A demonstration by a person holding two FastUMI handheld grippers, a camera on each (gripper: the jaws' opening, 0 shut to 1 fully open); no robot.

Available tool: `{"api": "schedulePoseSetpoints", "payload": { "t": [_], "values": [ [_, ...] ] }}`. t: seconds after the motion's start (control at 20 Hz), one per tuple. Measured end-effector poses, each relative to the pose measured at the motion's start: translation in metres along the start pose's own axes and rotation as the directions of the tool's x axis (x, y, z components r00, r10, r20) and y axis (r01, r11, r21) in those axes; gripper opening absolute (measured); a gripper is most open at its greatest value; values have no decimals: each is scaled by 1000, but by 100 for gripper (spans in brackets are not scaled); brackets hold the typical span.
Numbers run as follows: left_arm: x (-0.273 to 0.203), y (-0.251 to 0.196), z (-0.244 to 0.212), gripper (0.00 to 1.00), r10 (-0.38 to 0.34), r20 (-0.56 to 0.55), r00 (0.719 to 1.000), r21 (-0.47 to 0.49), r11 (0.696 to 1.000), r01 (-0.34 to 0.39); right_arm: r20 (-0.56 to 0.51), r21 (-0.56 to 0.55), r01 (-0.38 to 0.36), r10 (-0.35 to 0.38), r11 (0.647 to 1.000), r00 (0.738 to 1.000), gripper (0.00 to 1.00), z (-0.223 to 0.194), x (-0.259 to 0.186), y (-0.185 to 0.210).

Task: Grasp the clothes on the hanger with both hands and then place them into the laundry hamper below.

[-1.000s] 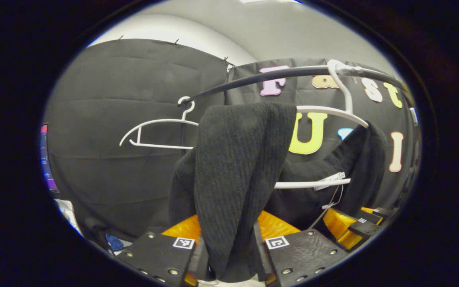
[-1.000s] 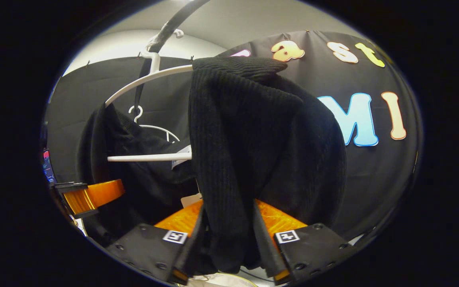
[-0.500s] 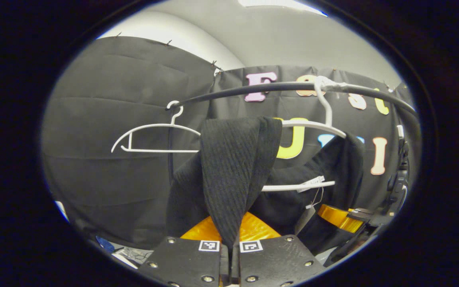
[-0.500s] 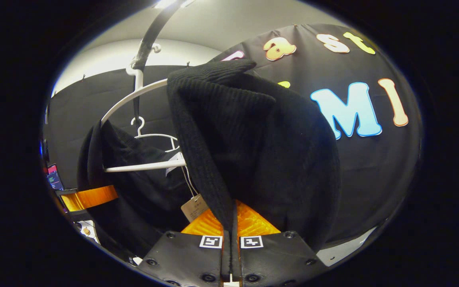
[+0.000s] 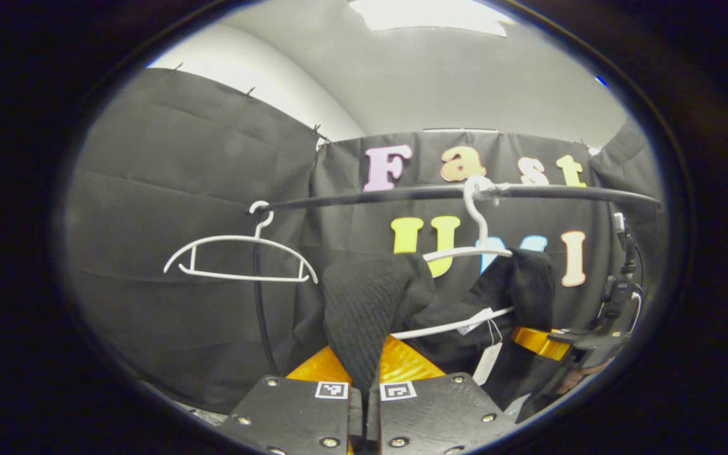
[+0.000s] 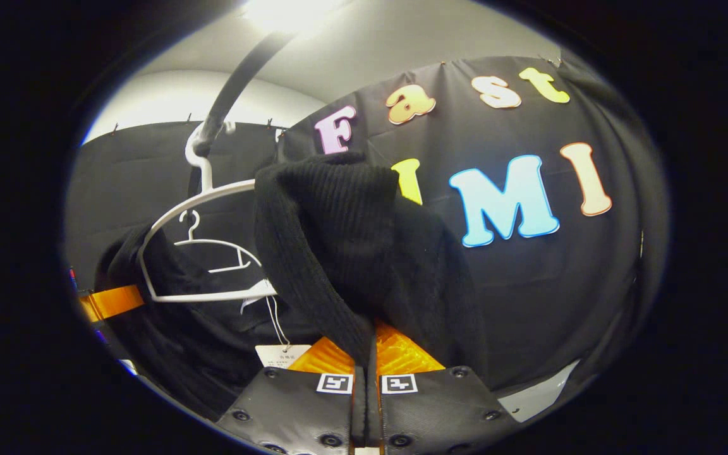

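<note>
A black ribbed knit garment [image 5: 370,303] hangs draped over a white hanger [image 5: 465,253], and I hold it at both ends. In the left gripper view, my left hand-held gripper [image 5: 364,404] is closed tight on a fold of the knit, which rises from between its fingers up toward the hanger's arm. The hanger's hook sits on a dark rail [image 5: 402,193] that runs across the booth, and its lower bar [image 5: 440,327] shows beneath the cloth with a white tag [image 5: 489,360] dangling from it. Farther along the rail to the left hangs a second, bare white hanger [image 5: 237,259]. At the lower right of this view the other hand-held gripper reaches in against the far shoulder of the garment. In the right gripper view, my right hand-held gripper [image 6: 365,404] is likewise clamped on a thick fold of the same garment [image 6: 339,240], which bunches upward over the end of the hanger [image 6: 200,202]. A paper tag [image 6: 282,355] hangs on a string just beside the fingers.
</note>
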State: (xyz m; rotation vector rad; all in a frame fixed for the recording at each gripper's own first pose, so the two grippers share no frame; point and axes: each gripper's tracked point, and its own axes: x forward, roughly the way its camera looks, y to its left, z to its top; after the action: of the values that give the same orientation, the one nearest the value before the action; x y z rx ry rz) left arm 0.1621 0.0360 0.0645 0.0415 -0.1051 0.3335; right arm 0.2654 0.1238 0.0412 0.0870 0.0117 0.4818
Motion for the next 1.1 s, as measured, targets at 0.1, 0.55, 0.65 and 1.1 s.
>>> {"api": "schedulePoseSetpoints", "payload": {
  "t": [0.1,0.55,0.65,1.1],
  "values": [
    [-4,7,14,4,-5,30,1000,-26,1000,6,23,-3,31,-30,1000,999,2,10,-5,-7],
    [11,35,48,3,-19,102,995,-35,999,23,102,43,133,-137,990,985,2,47,-8,-40],
    [17,37,50,4,-39,100,994,-19,999,42,105,81,126,-134,989,986,0,51,-9,-43],
    [36,49,69,3,-121,82,989,-172,976,133,23,233,-11,5,972,1000,0,53,-24,-47]
  ]
}}
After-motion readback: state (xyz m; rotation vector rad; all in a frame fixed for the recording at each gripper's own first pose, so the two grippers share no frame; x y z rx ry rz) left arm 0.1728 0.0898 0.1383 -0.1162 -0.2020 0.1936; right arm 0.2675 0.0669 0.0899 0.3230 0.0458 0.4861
